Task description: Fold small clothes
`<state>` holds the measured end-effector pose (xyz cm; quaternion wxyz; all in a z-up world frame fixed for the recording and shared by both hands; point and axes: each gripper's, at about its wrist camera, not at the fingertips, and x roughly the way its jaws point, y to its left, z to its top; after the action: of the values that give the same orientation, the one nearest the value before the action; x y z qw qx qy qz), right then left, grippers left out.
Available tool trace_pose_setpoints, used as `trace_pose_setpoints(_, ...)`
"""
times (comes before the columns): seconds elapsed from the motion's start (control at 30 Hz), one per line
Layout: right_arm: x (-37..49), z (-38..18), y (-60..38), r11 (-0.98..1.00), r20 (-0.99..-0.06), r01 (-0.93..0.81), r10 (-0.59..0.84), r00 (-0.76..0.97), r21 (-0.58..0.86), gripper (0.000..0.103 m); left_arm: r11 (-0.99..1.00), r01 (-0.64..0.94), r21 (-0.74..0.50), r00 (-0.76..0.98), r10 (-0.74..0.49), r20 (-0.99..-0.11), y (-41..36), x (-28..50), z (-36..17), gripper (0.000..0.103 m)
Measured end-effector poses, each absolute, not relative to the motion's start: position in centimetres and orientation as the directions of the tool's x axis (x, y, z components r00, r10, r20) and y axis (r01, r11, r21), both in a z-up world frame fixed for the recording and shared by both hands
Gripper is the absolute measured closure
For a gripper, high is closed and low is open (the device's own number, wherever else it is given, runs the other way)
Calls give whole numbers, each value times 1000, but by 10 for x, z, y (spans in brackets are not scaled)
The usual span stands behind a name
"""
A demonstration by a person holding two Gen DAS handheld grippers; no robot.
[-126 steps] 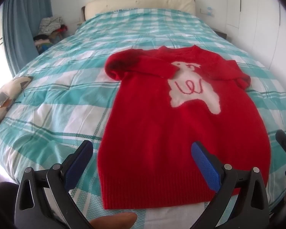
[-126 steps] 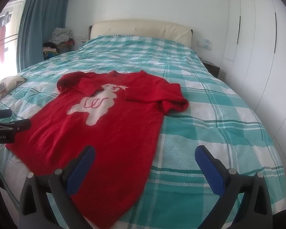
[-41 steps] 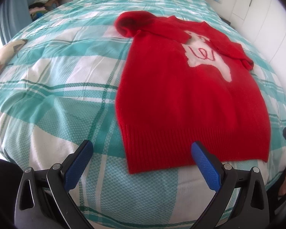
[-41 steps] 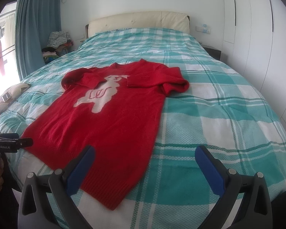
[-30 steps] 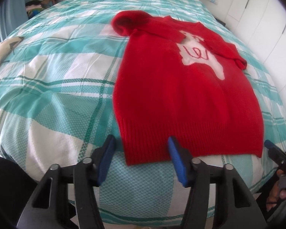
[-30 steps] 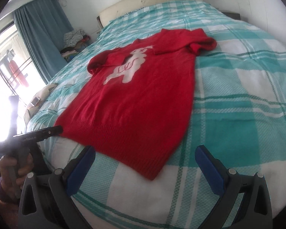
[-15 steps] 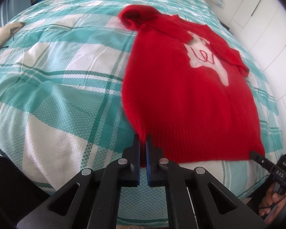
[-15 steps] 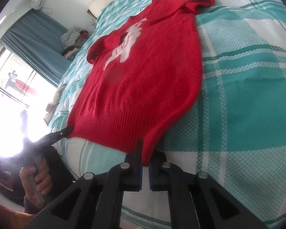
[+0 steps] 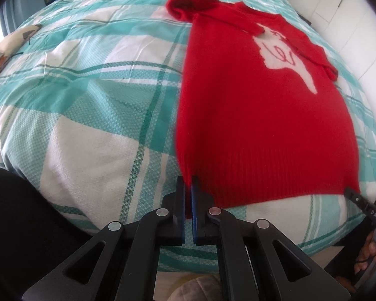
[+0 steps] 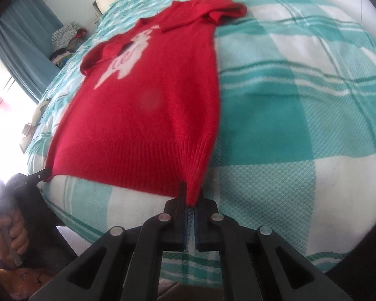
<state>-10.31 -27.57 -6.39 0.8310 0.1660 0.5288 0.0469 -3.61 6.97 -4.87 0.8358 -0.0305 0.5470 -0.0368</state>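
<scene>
A small red knitted sweater [image 9: 258,105] with a white animal figure on its chest lies face up on the bed, both sleeves folded in over the chest. My left gripper [image 9: 188,183] is shut on the hem's left corner. My right gripper [image 10: 191,195] is shut on the hem's right corner of the sweater [image 10: 148,105]. The hem is pulled taut between them, slightly lifted at the corners. The right gripper's tip shows at the far right of the left wrist view [image 9: 351,192], and the left gripper's tip at the left of the right wrist view [image 10: 41,175].
The bed [image 9: 87,100] has a teal and white checked cover [image 10: 300,100], its front edge just under the grippers. A patterned cushion [image 9: 10,42] lies at the left edge. A pile of clothes [image 10: 65,37] and a blue curtain [image 10: 25,55] stand to the left, white wardrobes [image 9: 351,12] to the right.
Both grippers were open above the hem, then came down and shut on the two hem corners. Since half a second ago they hold the corners and the hem is drawn tighter.
</scene>
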Motion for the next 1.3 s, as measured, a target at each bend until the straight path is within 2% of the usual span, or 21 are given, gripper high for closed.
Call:
trace_pose_setpoints(0.13,-103,-59,-268,958,-863,74,214,458,277,100,998,64,11,430,-17,-903,55,-40,-46,99)
trace_pose_setpoints(0.2,-105,-58,-272,955,-860,76,222,459,287,99,998,63,20,440,-10,-898,57,-41,-43,91)
trace_pose_setpoints(0.23,-106,-56,-273,951,-860,76,234,454,299,93,998,58,19,440,-8,-898,58,-42,-40,77)
trace_pose_setpoints(0.27,-109,-54,-275,949,-861,76,242,447,306,82,999,52,16,442,-9,-897,61,-44,-36,66)
trace_pose_setpoints(0.3,-112,-51,-277,950,-866,75,243,438,305,76,999,46,11,446,-11,-895,64,-47,-31,46)
trace_pose_setpoints(0.33,-115,-47,-280,953,-872,75,236,428,295,64,999,42,3,457,-17,-889,69,-51,-25,36)
trace_pose_setpoints(0.37,-118,-43,-283,957,-879,76,225,420,281,54,999,38,0,473,-18,-881,72,-57,-18,36)
trace_pose_setpoints(0.4,-120,-38,-288,962,-885,74,211,416,264,51,999,31,10,487,-7,-874,75,-61,-10,36)
trace_pose_setpoints(0.47,-121,-19,-298,977,-887,59,159,433,203,51,999,22,24,526,9,-851,81,-65,8,36)
trace_pose_setpoints(0.53,-112,10,-310,996,-865,38,52,498,82,50,1000,23,4,572,-10,-820,86,-60,31,34)
trace_pose_setpoints(0.63,-75,50,-320,996,-792,4,-74,606,-89,46,996,59,-60,650,-84,-755,80,-40,62,20)
trace_pose_setpoints(0.7,-41,68,-312,989,-751,-72,-51,658,-130,46,993,74,-90,690,-116,-715,69,-20,71,17)
trace_pose_setpoints(0.77,0,72,-296,974,-750,-182,22,661,-133,43,987,84,-134,707,-154,-691,56,0,66,16)
trace_pose_setpoints(0.83,41,64,-273,948,-759,-306,136,637,-86,43,977,92,-192,705,-201,-680,47,16,47,16)
trace_pose_setpoints(0.9,77,49,-251,910,-776,-412,219,592,-57,43,976,88,-198,696,-202,-689,38,23,22,16)
trace_pose_setpoints(1.0,120,18,-221,872,-814,-481,210,542,-95,44,988,85,-129,598,-154,-787,27,30,-7,20)
trace_pose_setpoints(1.13,165,-23,-208,876,-841,-470,169,515,-111,45,993,74,-87,610,-114,-784,29,27,-11,20)
trace_pose_setpoints(1.2,182,-39,-218,904,-843,-422,169,511,-74,53,996,59,-73,617,-94,-781,30,28,-11,20)
trace_pose_setpoints(1.23,188,-43,-226,919,-841,-393,181,509,-40,67,995,55,-81,615,-98,-783,31,28,-11,20)
trace_pose_setpoints(1.27,190,-43,-235,933,-833,-358,176,524,-27,93,994,54,-95,610,-108,-785,32,30,-11,20)
trace_pose_setpoints(1.3,191,-37,-246,948,-821,-318,171,546,-14,96,992,53,-112,604,-122,-788,34,30,-11,20)
